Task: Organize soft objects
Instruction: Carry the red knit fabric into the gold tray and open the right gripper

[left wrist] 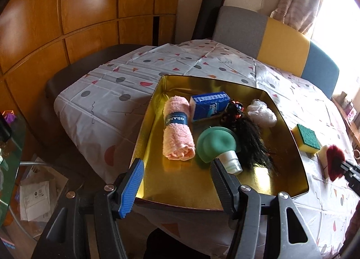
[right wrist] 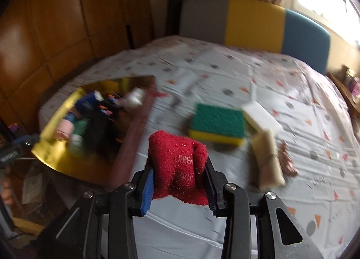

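Note:
My right gripper [right wrist: 179,164] is shut on a red fluffy cloth [right wrist: 180,162], held above the patterned tablecloth [right wrist: 225,225]. The left wrist view shows that same red cloth [left wrist: 335,164] at the far right. My left gripper [left wrist: 176,166] stands open over the near edge of the gold tray [left wrist: 180,193], with nothing between its pads. In the tray lie a rolled pink towel [left wrist: 176,128], a blue sponge pack [left wrist: 209,106], a green squishy bottle [left wrist: 213,144], a black hairpiece [left wrist: 254,144] and a white mesh puff [left wrist: 262,112].
A green-and-yellow sponge [right wrist: 217,121], a white foam block [right wrist: 261,117] and a tied beige cloth [right wrist: 267,162] lie on the tablecloth right of the tray [right wrist: 58,162]. A grey, yellow and blue chair back [left wrist: 281,43] stands behind the table. Wooden panels fill the left.

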